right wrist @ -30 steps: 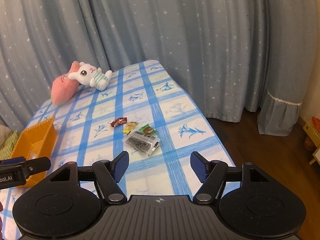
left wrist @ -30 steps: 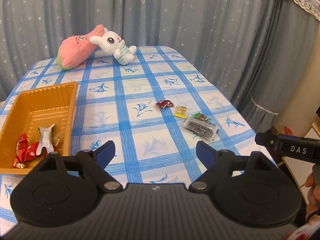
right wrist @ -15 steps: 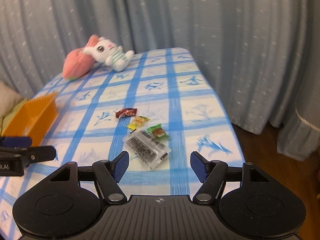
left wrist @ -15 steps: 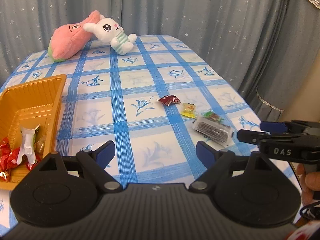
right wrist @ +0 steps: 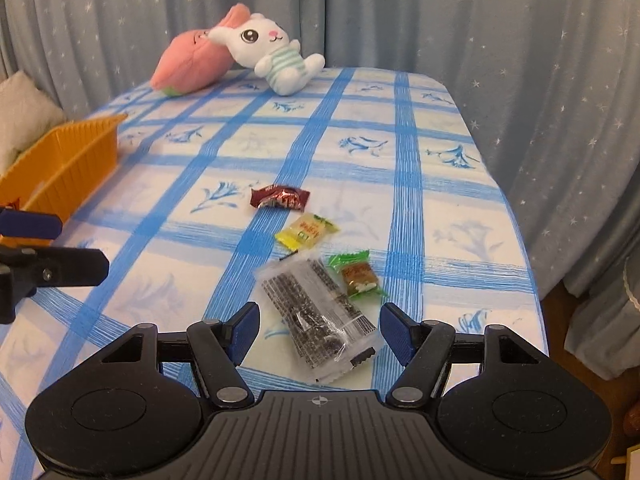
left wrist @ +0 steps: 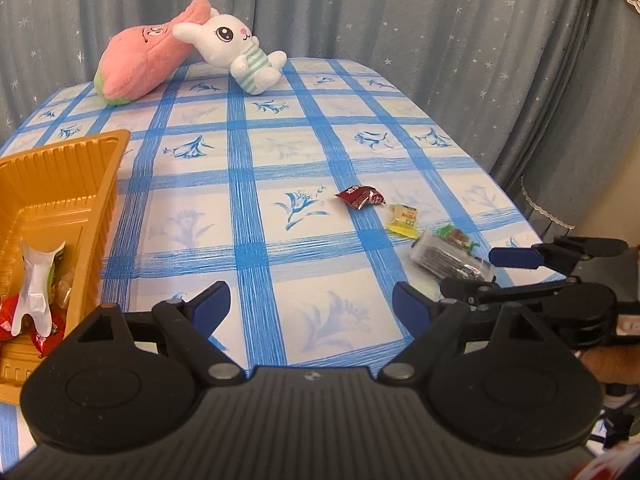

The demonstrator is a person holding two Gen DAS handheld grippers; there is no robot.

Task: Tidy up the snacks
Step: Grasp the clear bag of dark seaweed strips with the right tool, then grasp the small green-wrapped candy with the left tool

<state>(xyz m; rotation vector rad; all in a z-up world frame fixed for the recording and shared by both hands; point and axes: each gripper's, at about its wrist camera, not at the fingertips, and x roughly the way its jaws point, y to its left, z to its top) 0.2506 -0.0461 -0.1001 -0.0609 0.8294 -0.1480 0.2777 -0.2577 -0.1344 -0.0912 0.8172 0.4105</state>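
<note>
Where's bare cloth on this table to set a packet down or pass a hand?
Free: the checked tablecloth between the orange plastic tray and the dark red wrapped candy, and the strip from there up to the plush toys. Crowded: the four-wrapper cluster near the right edge around the clear packet of dark snack.

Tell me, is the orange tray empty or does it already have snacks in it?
Not empty. The orange tray already holds several wrapped snacks at its near end, red wrappers and a white one. The far end is bare.
</note>
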